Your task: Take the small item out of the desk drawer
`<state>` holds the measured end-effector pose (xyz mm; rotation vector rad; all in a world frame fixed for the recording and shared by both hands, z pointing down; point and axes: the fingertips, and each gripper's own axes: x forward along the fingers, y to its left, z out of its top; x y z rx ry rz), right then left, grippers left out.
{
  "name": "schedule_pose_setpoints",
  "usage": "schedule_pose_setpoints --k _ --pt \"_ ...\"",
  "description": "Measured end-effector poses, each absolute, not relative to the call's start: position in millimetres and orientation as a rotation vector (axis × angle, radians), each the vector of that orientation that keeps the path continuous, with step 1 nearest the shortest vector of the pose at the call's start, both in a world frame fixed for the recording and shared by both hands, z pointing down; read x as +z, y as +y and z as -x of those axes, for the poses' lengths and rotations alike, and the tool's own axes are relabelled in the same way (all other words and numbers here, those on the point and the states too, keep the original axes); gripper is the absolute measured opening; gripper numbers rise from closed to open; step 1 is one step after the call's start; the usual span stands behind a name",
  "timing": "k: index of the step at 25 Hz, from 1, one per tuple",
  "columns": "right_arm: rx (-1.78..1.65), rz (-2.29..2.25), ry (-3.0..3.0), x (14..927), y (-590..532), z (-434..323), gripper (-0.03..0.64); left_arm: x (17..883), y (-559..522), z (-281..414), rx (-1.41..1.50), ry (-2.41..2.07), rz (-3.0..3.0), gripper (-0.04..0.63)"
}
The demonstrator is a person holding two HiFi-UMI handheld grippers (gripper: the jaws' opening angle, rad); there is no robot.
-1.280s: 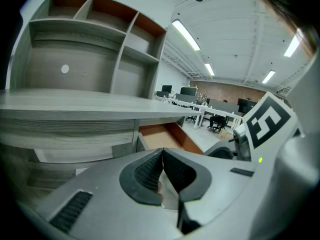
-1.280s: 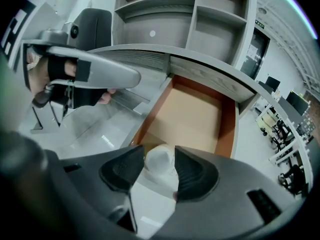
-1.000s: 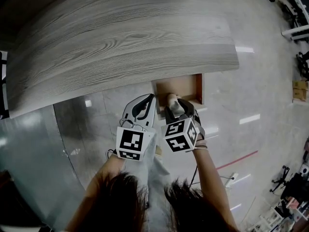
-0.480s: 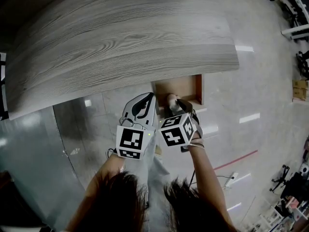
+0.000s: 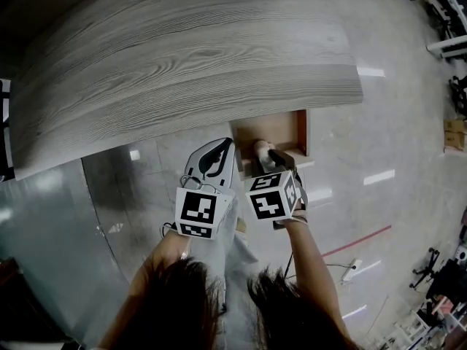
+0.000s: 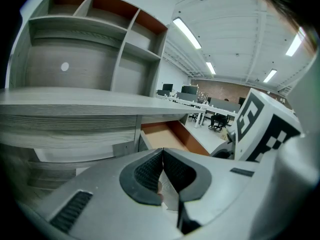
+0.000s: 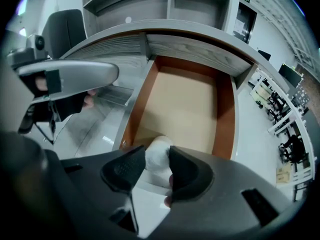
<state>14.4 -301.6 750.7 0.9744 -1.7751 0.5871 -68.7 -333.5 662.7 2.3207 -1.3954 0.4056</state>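
Observation:
Under the grey wood desk (image 5: 182, 64) a brown drawer (image 5: 300, 133) stands pulled out. My right gripper (image 5: 264, 153) points steeply down into its near end. A small white rounded item (image 7: 158, 153) sits between the right gripper (image 7: 156, 165) pads. The jaws have just been closing on it, and both pads touch its sides. The item (image 5: 260, 149) shows as a pale lump at the jaw tips in the head view. The rest of the drawer floor (image 7: 185, 104) is bare. My left gripper (image 5: 225, 148) hangs just left of the drawer, shut with nothing in it (image 6: 162, 153).
A shelf unit (image 6: 100, 24) rises at the back of the desk. An office chair (image 7: 62, 31) stands to the left. Glossy floor (image 5: 379, 144) with a red line (image 5: 357, 240) lies to the right of the drawer. The drawer's side wall (image 7: 226, 109) is close by the right jaw.
The right gripper has rolled a little about its own axis, its marker cube turning, and its jaws have narrowed around the white item. The left gripper has stayed where it was.

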Motion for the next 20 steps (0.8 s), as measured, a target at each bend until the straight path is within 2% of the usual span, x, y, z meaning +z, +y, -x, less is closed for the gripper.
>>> schedule_pose_setpoints --k 20 --pt "0.557 -1.093 -1.855 727 -298 -21 0.153 653 -322 62 0.463 -1.381 -2.357 0.017"
